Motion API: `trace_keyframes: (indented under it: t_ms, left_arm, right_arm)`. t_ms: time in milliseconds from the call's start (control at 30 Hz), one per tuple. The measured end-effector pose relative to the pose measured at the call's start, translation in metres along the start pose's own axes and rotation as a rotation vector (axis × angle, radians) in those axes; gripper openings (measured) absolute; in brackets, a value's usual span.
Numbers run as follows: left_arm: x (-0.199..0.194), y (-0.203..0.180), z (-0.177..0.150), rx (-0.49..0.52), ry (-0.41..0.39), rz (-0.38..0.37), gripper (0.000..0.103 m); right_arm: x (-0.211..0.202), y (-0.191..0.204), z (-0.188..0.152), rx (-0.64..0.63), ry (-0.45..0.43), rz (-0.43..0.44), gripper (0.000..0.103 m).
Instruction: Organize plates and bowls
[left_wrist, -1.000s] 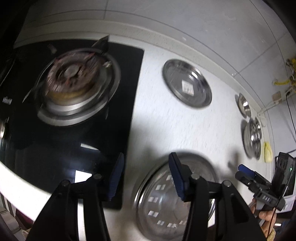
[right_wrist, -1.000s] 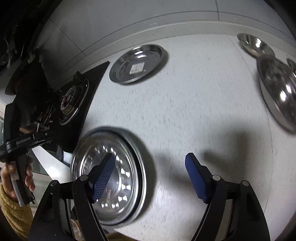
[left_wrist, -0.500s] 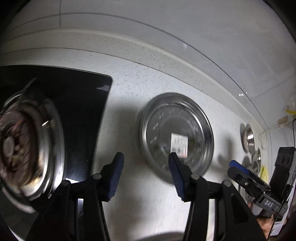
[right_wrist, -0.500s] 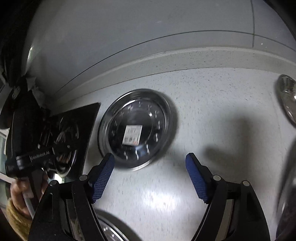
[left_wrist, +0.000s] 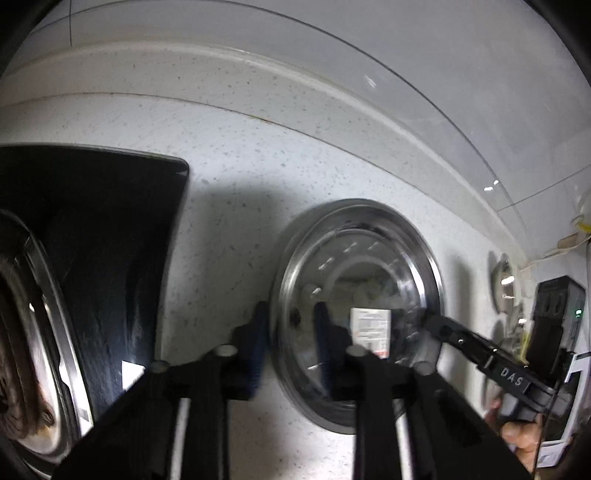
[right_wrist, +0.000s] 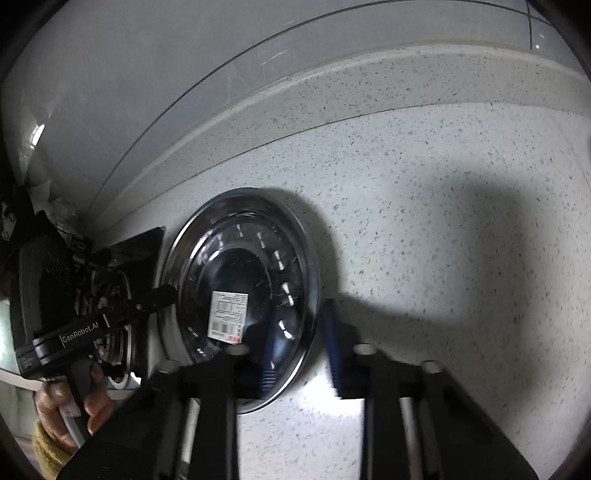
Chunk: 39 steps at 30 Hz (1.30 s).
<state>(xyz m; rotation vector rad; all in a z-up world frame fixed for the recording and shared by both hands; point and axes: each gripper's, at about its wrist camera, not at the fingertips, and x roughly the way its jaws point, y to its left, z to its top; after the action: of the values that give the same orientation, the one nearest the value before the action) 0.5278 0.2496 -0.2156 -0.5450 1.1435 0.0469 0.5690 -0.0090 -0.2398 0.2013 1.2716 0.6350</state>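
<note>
Both grippers straddle the labelled steel plate (left_wrist: 356, 314): left gripper (left_wrist: 290, 339) on its left rim, right gripper (right_wrist: 301, 343) opposite, jaws narrowed, apparently not yet clamped. Next: pinch, lift level.

My left wrist view looks low and close across the tabletop (left_wrist: 229, 206) toward the wall; my right wrist view does likewise from the opposite side. Both share the labelled steel plate (left_wrist: 356, 295) (right_wrist: 240, 295) and each other's gripper.

Dim fisheye views, corners vignetted; motion-blurred fingers (left_wrist: 325, 332), hard shadows on counter (right_wrist: 443, 295), glare flecks on plate (right_wrist: 284, 288).
</note>
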Motion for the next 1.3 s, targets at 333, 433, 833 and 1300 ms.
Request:
trace_keyframes:
  t_ms: [333,433,833,1300]
  left_arm:
    - [-0.035,-0.006,-0.011,-0.016,-0.024,-0.033,0.006]
    - [-0.064,-0.018,-0.018,-0.005,-0.045,-0.051,0.006]
    - [-0.228,-0.072,-0.092,0.150,-0.191,-0.102,0.007]
    - [-0.258,-0.030,-0.222,0.164,-0.173,-0.169,0.007]
  right_arm:
    - [-0.041,0.008,-0.005,-0.013,-0.059,-0.005,0.009]
    - [-0.069,0.017,-0.011,-0.010,-0.089,0.015,0.009]
    - [-0.206,0.074,-0.092,-0.038,-0.230,0.078,0.009]
    - [-0.231,0.085,-0.205,-0.050,-0.242,0.063,0.009]
